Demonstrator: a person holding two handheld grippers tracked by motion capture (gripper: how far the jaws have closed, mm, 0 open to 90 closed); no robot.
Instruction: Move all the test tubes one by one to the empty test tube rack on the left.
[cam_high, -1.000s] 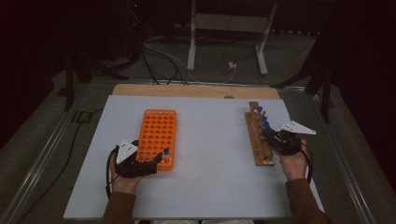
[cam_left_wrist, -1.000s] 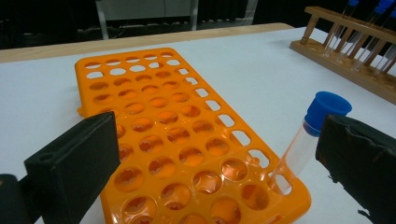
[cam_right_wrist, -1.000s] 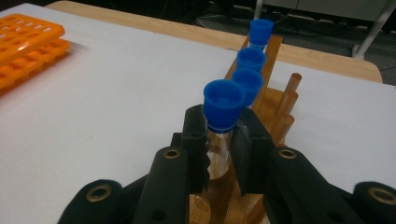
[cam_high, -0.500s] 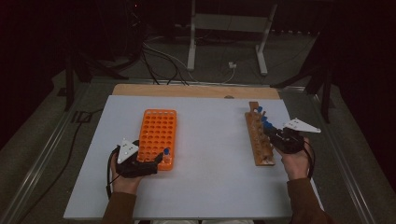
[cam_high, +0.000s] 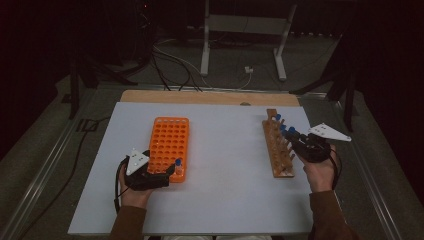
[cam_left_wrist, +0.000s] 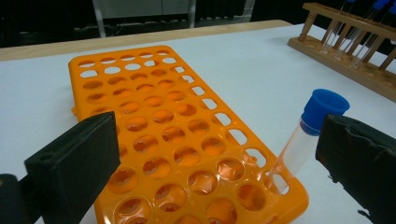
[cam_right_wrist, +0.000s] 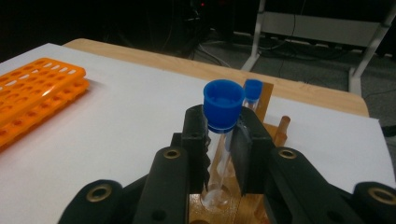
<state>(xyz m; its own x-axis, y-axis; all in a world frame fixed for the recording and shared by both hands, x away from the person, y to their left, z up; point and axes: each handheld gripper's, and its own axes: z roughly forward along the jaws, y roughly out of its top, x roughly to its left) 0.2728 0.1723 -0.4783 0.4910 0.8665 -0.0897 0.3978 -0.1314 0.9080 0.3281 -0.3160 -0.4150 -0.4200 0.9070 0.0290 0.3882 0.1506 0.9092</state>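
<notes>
Dark floor, trailing cables and a metal stand are framing the white bench (cam_high: 225, 165) where we are working with a claw in each hand. Our right claw (cam_right_wrist: 223, 140) is pinching a clear tube with a blue cap (cam_right_wrist: 223, 105) just under that cap, holding it upright, its lower end sitting at a hole of the wooden rack (cam_high: 278, 150); from above, that claw (cam_high: 295, 136) is hovering at the rack's right edge, about midway along it. More blue-capped tubes (cam_high: 278, 118) are standing in the rack toward its far end, one of them (cam_right_wrist: 253, 89) just behind the held tube. Our left claw (cam_left_wrist: 210, 158) is standing spread wide at the near end of the orange rack (cam_left_wrist: 159, 121), one jaw over the rack's near left part, the other just right of a second capped tube (cam_left_wrist: 308, 130), which is leaning in a hole at the rack's near right corner; we cannot tell whether that jaw is touching it. Seen from above, our left claw (cam_high: 167, 177) is lying at the orange rack's (cam_high: 169, 140) near end, well apart from the wooden rack across the bench.
</notes>
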